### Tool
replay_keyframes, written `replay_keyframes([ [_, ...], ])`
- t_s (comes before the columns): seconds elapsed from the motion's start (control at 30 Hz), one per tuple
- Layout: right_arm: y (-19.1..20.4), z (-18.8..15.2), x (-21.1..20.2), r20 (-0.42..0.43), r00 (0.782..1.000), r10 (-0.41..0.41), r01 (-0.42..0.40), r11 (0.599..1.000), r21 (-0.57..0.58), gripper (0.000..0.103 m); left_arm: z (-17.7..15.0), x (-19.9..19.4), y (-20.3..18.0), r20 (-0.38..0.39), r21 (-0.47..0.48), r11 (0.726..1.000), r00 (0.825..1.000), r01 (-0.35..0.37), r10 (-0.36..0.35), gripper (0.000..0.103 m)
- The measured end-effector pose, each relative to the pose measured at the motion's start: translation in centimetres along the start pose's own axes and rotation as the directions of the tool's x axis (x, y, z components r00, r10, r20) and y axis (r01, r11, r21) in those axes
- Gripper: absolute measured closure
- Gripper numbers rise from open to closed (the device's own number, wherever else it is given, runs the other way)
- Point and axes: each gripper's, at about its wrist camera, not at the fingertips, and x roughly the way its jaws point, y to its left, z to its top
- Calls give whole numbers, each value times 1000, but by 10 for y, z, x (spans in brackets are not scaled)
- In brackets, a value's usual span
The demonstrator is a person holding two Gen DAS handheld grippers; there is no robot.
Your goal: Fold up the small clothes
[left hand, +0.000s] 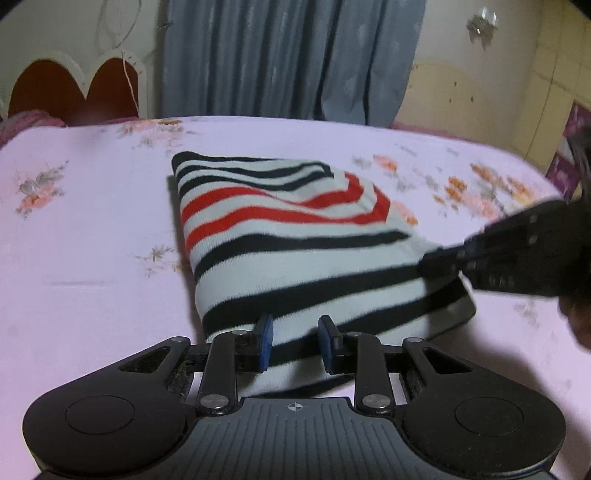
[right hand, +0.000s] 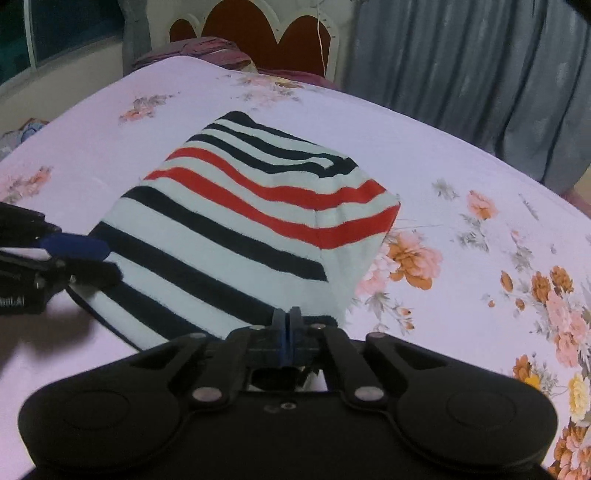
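Note:
A small striped garment [left hand: 295,243], white with black and red stripes, lies folded on the bed; it also shows in the right wrist view [right hand: 236,236]. My left gripper [left hand: 295,332] is open, its blue pads [left hand: 266,332] a little apart over the garment's near edge. In the right wrist view it [right hand: 92,258] comes in from the left at the garment's left corner. My right gripper [right hand: 290,321] is shut on the garment's near edge. In the left wrist view it [left hand: 432,264] reaches in from the right, blurred, at the garment's right corner.
The bed has a pale pink floral sheet [left hand: 92,240]. A red and white headboard [right hand: 258,33] and purple pillows [right hand: 207,50] are at the far end. Grey-blue curtains [left hand: 288,55] hang behind. The bed's edge [right hand: 535,177] falls away at the right.

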Motion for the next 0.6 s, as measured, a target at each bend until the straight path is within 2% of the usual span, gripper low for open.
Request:
replay_keyframes([
  [0.17, 2, -2, -1, 3, 1000, -17, 17, 1000, -5, 103, -8, -4, -1, -2, -9, 1000, 1000, -17, 17, 76],
  [0.2, 3, -3, -6, 17, 1000, -13, 13, 1000, -2, 102, -9, -5, -1, -4, -12, 1000, 1000, -23, 23, 76],
  [0.23, 5, -3, -13, 39, 999, 2, -2, 1000, -5, 97, -11, -6, -1, -3, -18, 999, 1000, -26, 26, 76],
  [0.3, 10, -7, -26, 64, 998, 28, -28, 1000, -9, 96, -13, -6, -4, -2, -20, 999, 999, -33, 33, 76],
  [0.33, 11, -9, -25, 55, 998, 40, -40, 999, -12, 98, -14, -6, -5, -2, -19, 999, 999, -39, 39, 76],
  [0.4, 12, -18, -15, 6, 1000, 14, -14, 1000, -23, 101, -16, -6, -8, -5, -18, 999, 999, -46, 46, 76],
  [0.47, 8, -27, -3, -29, 1000, 8, -8, 1000, 7, 103, -18, -7, -10, -11, -17, 999, 999, -51, 51, 76],
  [0.6, 6, -29, 0, -16, 1000, 10, -9, 998, 61, 103, -23, -8, -11, -15, -12, 998, 998, -67, 67, 76],
])
